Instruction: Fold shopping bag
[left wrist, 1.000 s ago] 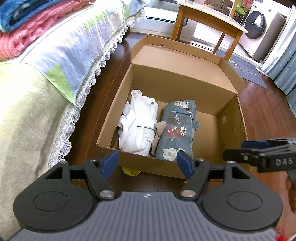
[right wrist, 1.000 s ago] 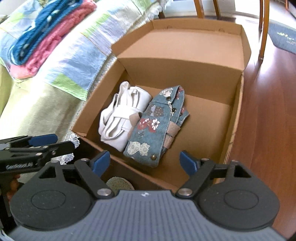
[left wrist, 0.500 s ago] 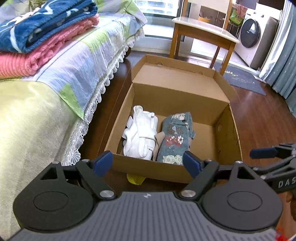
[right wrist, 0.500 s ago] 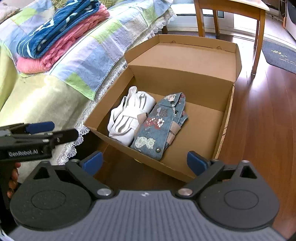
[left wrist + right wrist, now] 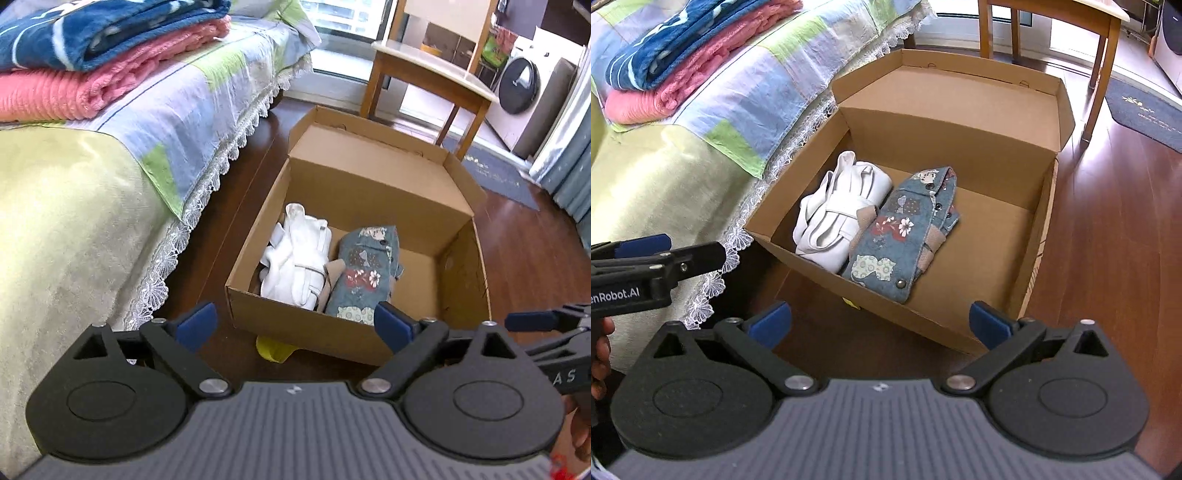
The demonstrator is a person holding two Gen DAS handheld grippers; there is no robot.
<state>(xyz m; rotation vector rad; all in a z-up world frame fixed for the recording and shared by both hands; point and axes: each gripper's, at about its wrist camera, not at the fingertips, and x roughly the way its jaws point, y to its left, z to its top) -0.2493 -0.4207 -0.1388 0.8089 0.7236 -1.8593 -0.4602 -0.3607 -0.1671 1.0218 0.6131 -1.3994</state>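
Observation:
Two folded bags lie side by side in an open cardboard box on the floor: a white bag on the left and a blue floral patchwork bag on the right. Both also show in the right wrist view, white bag and blue bag, inside the box. My left gripper hovers above the box's near edge, its jaws opening with nothing between them. My right gripper hangs beside it, open and empty. Neither touches a bag.
A bed with a green cover and lace-edged patchwork sheet runs along the left, with folded blue and pink blankets on it. A wooden table, a washing machine and a rug stand beyond the box. Something yellow pokes out under the box front.
Both grippers have drawn back and up from the box, which looks smaller and farther. Their jaws stand wider apart than before. The bags have not moved.

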